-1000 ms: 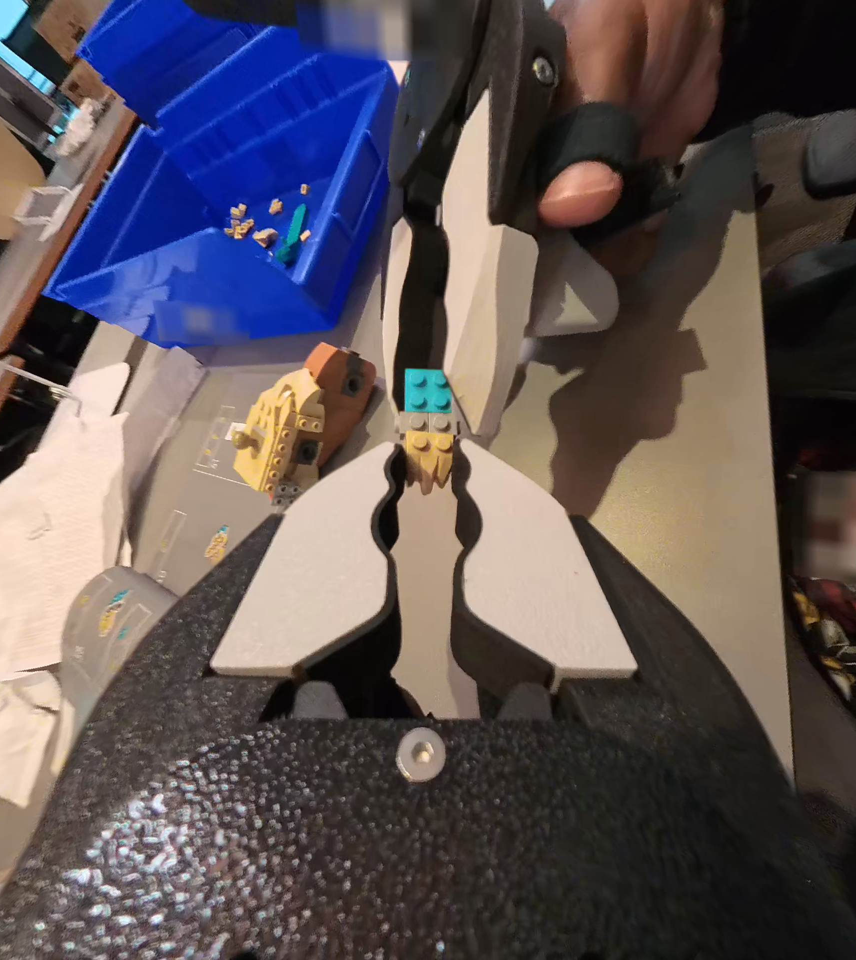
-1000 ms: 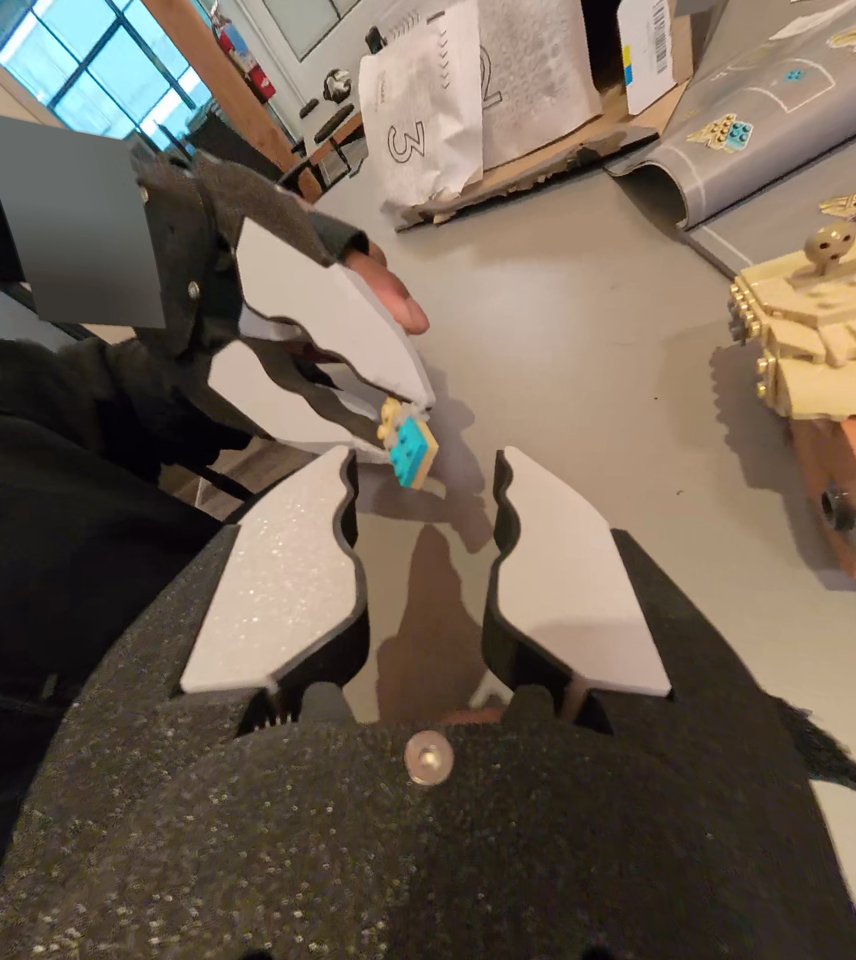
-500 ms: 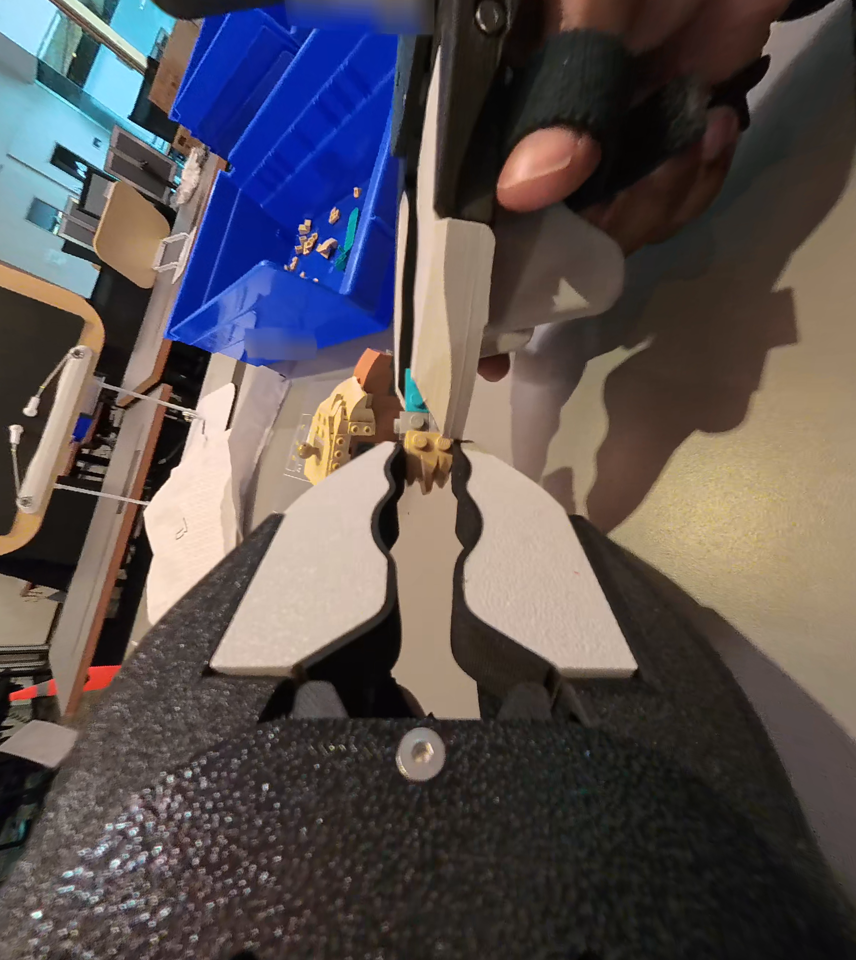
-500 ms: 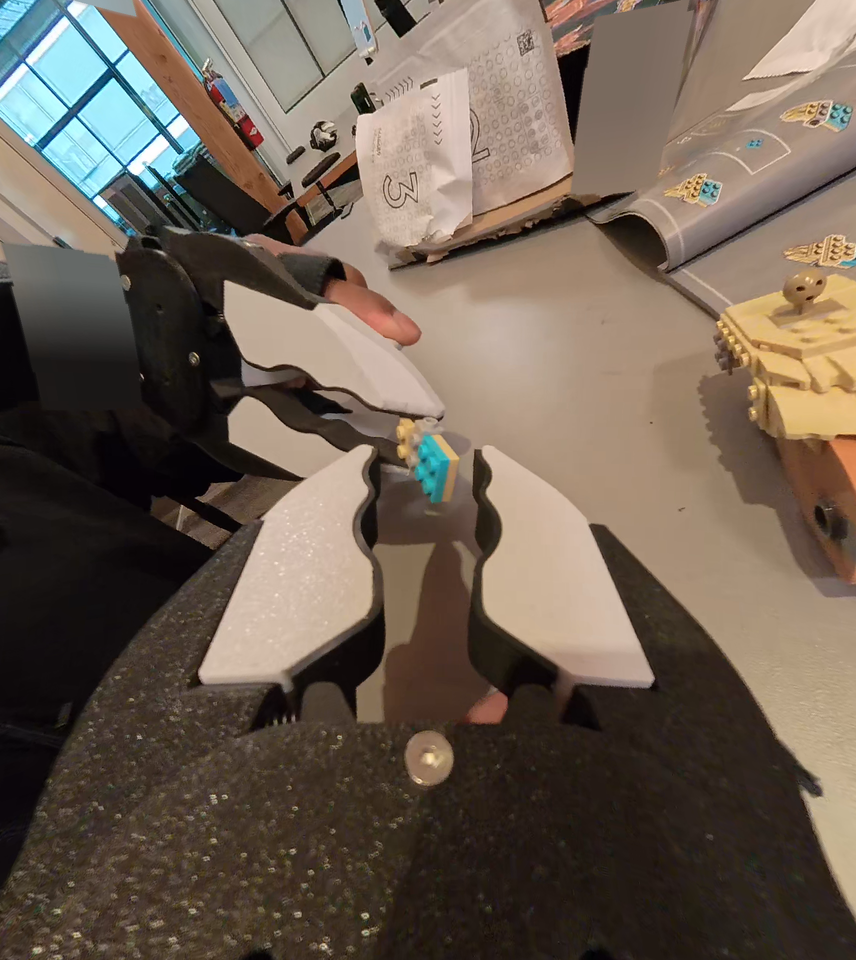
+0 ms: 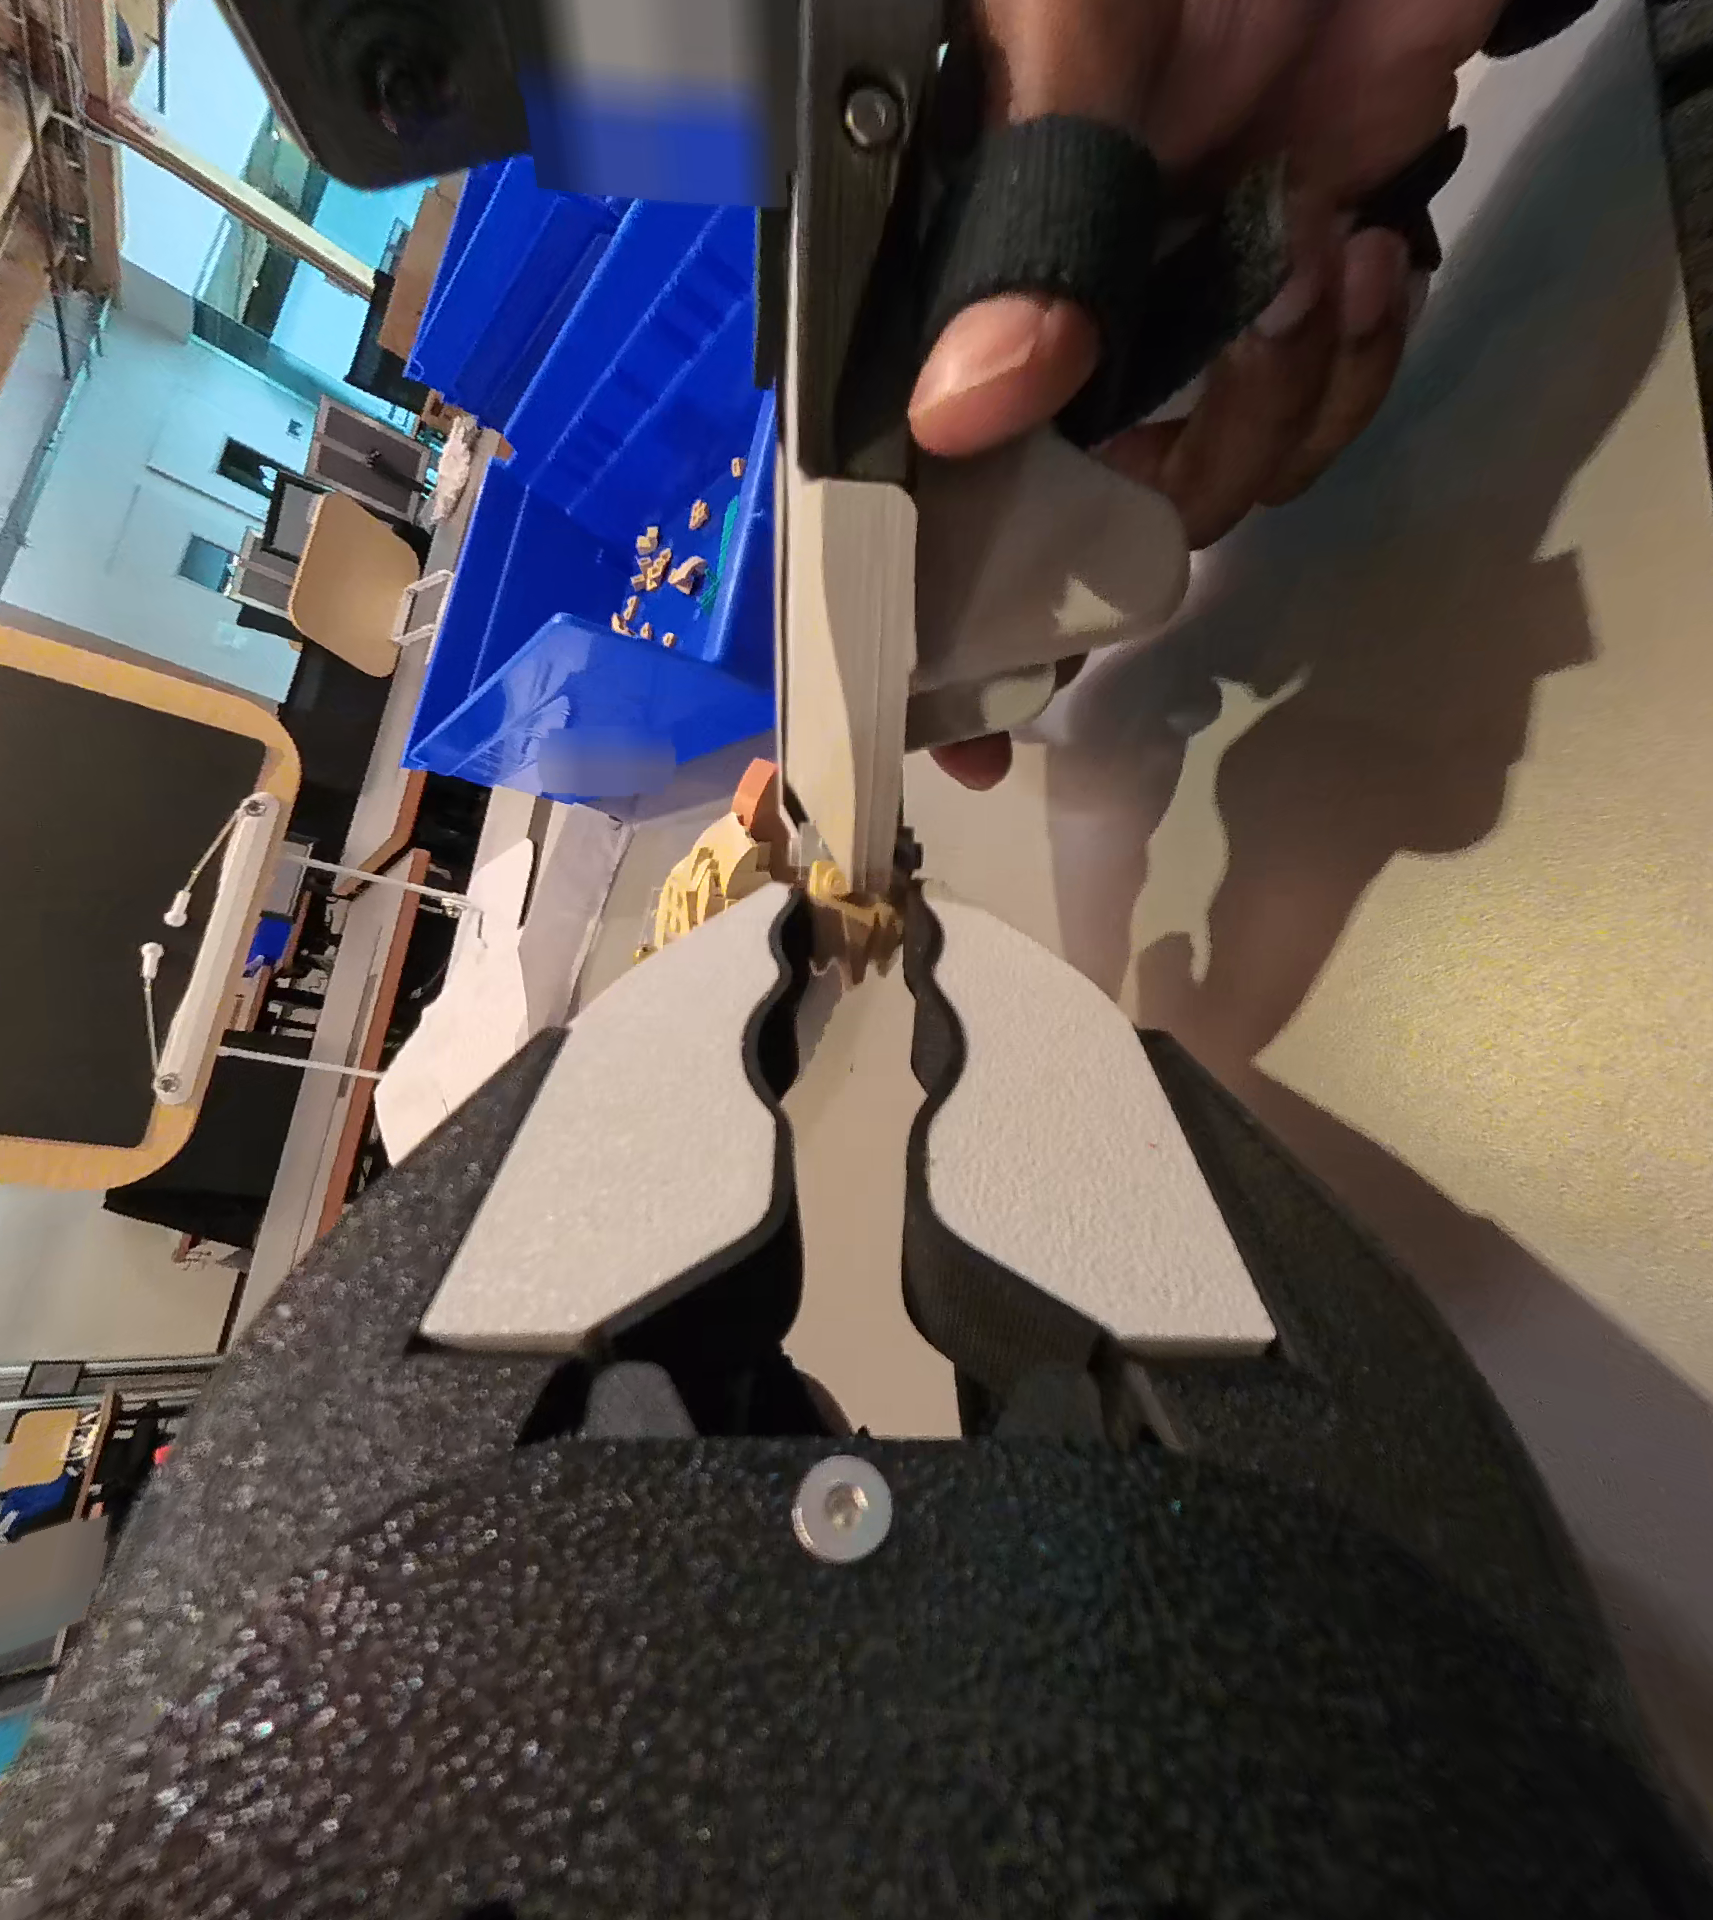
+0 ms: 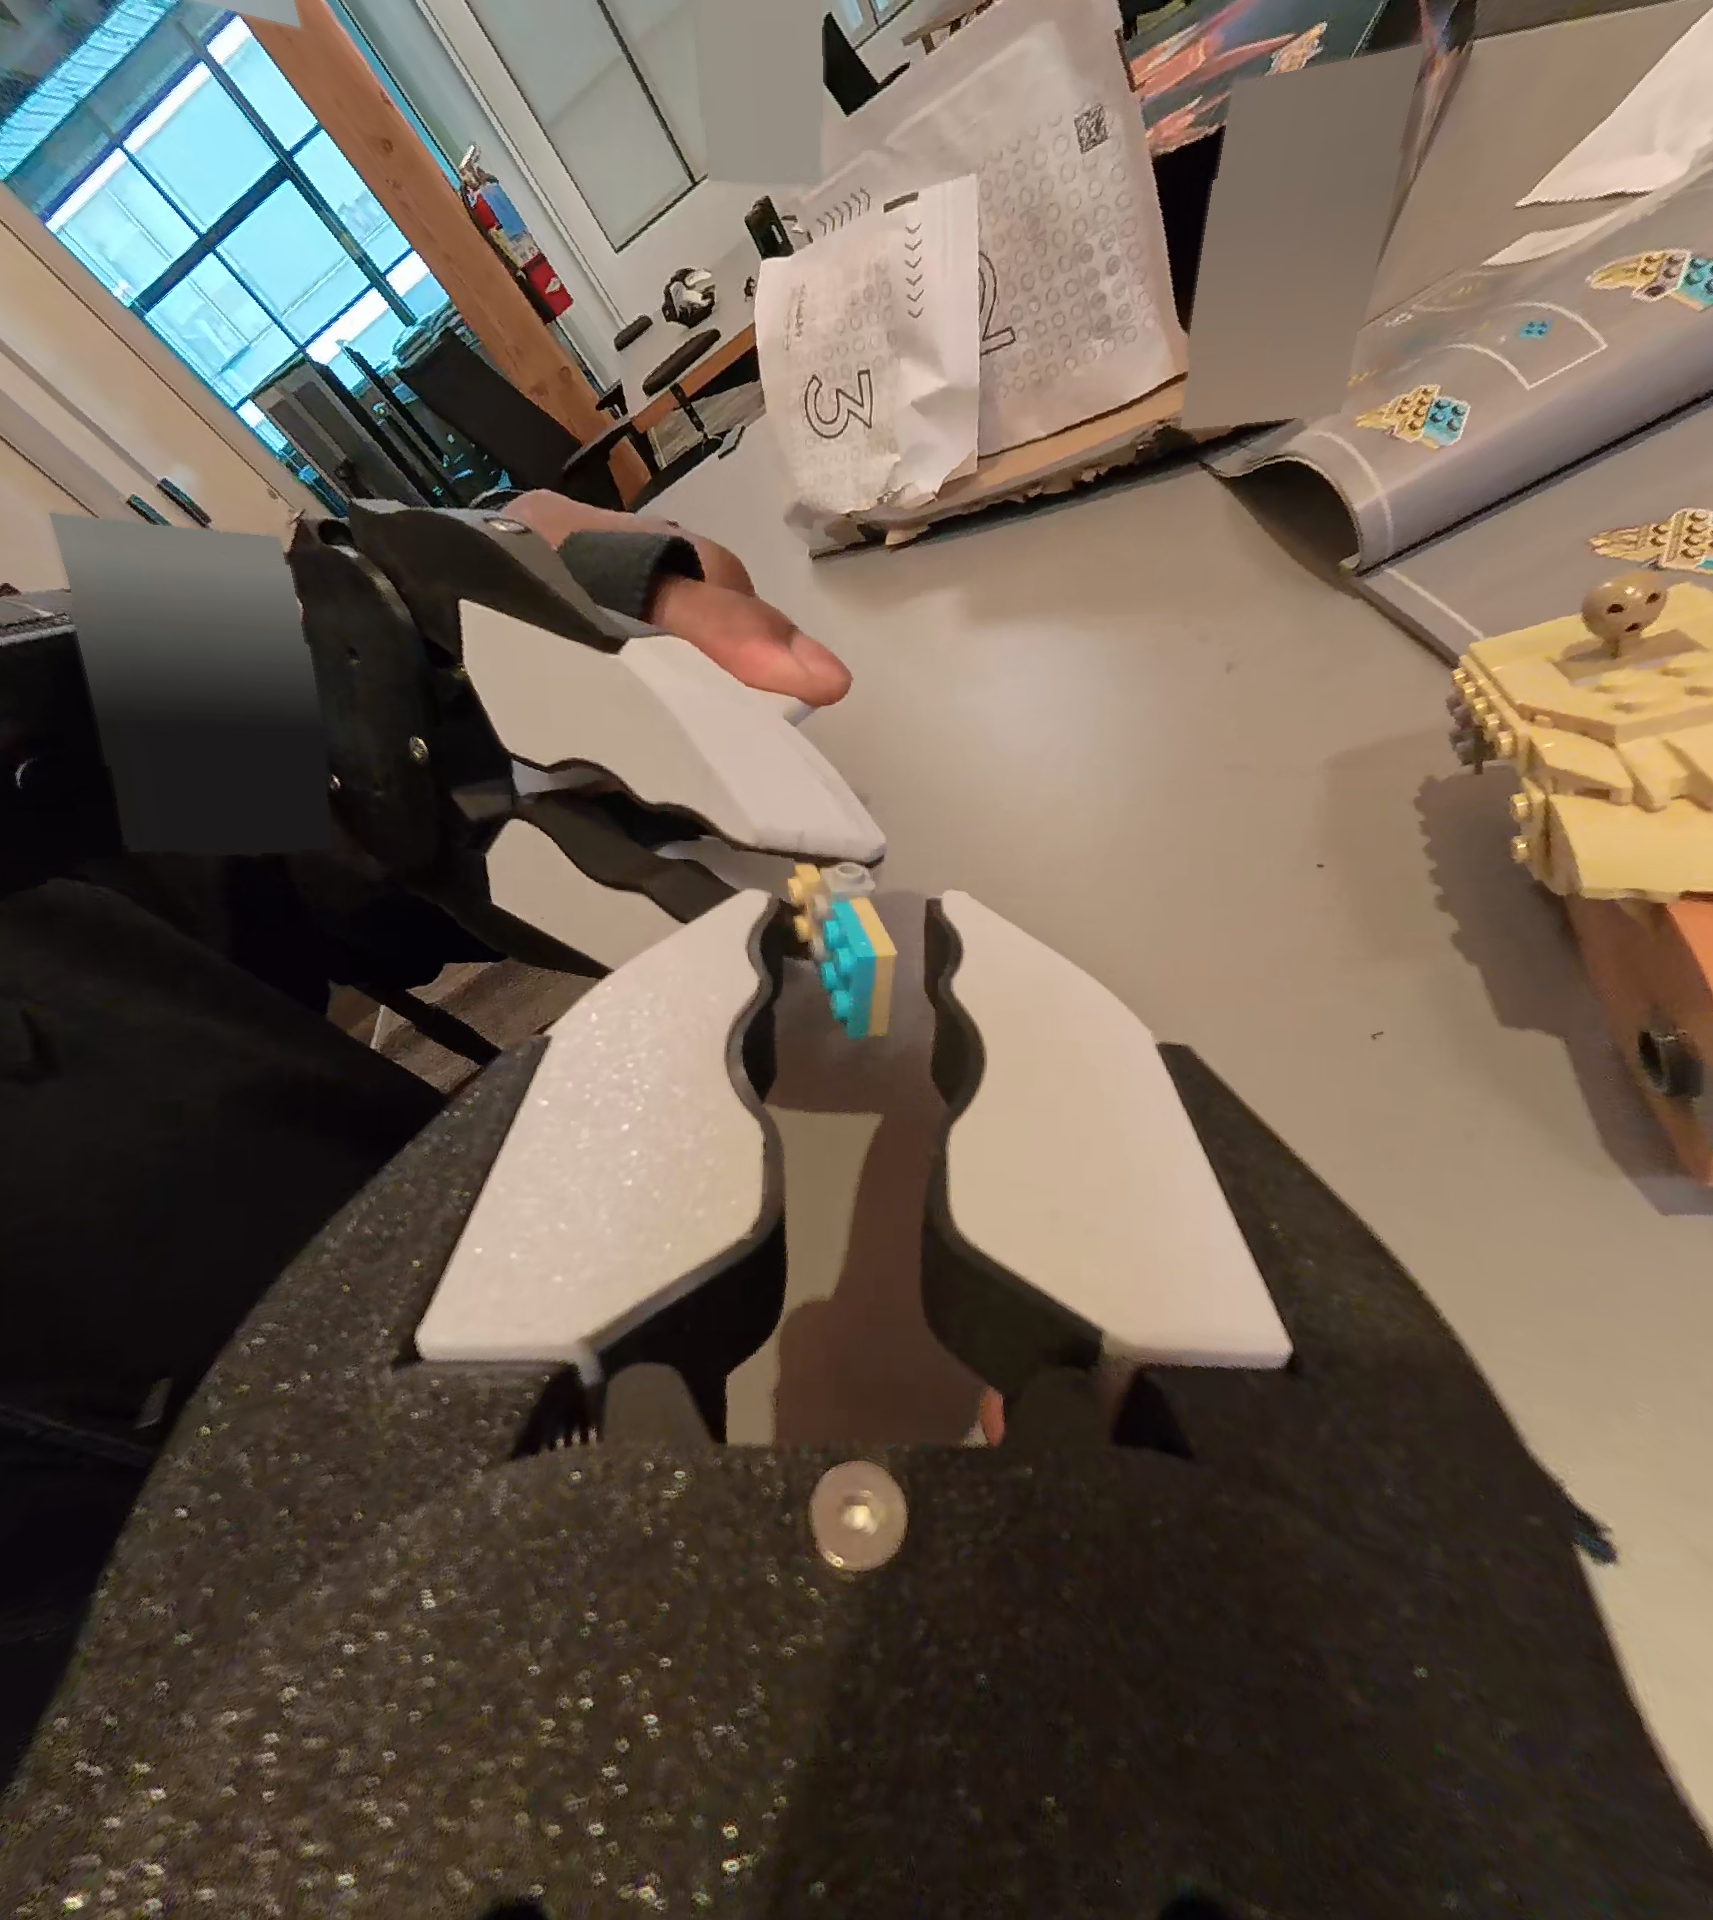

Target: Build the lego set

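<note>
My left gripper is shut on the tan end of a small lego sub-assembly and holds it above the table. In the right wrist view this piece shows a teal plate on a tan plate, held out from the left gripper. My right gripper has its jaws on either side of the teal end, with a narrow gap on each side. It comes down from above in the left wrist view. The larger tan and brown lego model stands on the table to the right, apart from both grippers.
Blue bins with several loose pieces stand at the back. An open instruction booklet and white paper bags lie beyond the model. The grey table runs between them; its edge is near. Both grippers' tips are close together, under 4 cm apart.
My right gripper has moved in over the teal end of the small piece and its jaws have narrowed around it. My left gripper has kept its hold and tilted.
</note>
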`<state>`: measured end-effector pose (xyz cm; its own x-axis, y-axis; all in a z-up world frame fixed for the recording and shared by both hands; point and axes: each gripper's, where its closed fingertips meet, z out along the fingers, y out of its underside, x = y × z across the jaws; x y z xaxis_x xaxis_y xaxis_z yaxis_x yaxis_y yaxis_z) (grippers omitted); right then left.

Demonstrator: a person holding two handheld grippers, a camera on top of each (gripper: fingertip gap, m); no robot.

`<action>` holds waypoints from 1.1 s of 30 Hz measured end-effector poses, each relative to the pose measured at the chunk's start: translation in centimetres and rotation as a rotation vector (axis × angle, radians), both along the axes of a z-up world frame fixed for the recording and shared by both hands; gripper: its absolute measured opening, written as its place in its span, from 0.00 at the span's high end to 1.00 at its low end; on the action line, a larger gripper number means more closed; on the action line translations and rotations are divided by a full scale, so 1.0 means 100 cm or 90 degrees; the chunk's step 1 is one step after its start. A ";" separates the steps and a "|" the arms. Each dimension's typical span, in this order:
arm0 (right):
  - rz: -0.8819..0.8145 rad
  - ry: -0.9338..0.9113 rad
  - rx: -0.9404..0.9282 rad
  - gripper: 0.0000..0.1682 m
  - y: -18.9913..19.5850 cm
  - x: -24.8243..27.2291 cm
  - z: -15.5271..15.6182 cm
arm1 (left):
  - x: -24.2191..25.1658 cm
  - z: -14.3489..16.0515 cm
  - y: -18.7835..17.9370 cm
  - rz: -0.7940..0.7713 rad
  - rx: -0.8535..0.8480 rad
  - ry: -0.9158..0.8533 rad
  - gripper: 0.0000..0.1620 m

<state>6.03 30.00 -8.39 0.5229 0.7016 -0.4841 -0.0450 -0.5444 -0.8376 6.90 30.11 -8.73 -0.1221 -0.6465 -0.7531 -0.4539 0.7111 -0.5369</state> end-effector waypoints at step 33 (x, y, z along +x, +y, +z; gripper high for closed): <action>0.075 0.002 0.184 0.95 -0.020 -0.001 0.012 | -0.016 0.024 -0.017 -0.127 -0.458 -0.081 0.88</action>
